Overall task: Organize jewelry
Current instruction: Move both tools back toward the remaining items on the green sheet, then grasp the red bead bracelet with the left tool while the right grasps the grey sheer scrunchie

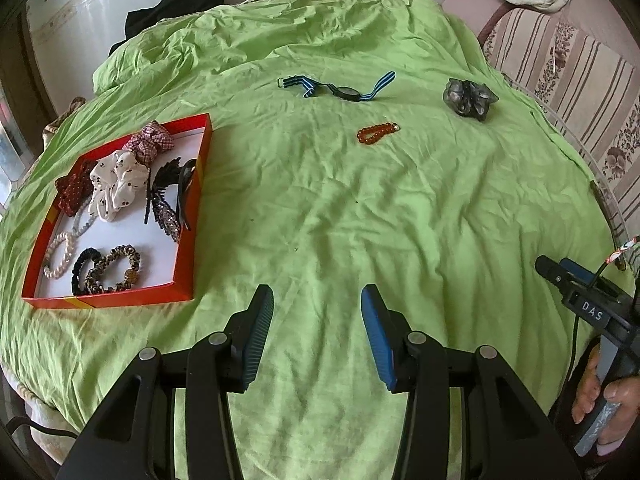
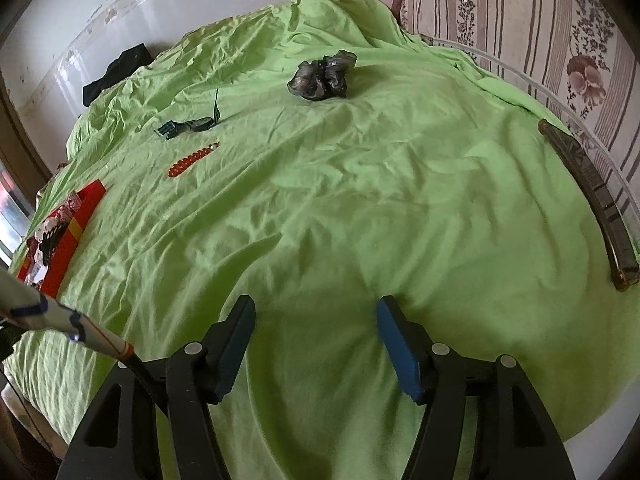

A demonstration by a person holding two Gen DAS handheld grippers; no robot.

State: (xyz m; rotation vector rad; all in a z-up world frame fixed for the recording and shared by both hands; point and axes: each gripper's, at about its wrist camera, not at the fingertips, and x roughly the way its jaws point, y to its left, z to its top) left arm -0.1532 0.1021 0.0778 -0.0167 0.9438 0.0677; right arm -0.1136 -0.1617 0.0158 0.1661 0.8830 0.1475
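A red box (image 1: pixel 188 216) with a white floor sits at the left on the green sheet; it holds several scrunchies, a pearl bracelet (image 1: pixel 60 254) and hair clips. It also shows in the right wrist view (image 2: pixel 82 216). Loose on the sheet lie an orange bead bracelet (image 1: pixel 378 133) (image 2: pixel 192 160), a striped-strap watch (image 1: pixel 338 88) (image 2: pixel 188 125) and a grey scrunchie (image 1: pixel 468 98) (image 2: pixel 322 76). My left gripper (image 1: pixel 317 320) is open and empty, low over the sheet near its front. My right gripper (image 2: pixel 316 326) is open and empty; it also shows in the left wrist view (image 1: pixel 560 272).
A black cloth (image 1: pixel 176 4) lies at the far edge of the green sheet (image 1: pixel 320 208). A dark curved bar (image 2: pixel 588 196) lies along the right edge. A striped floral sofa (image 1: pixel 576 64) stands behind on the right.
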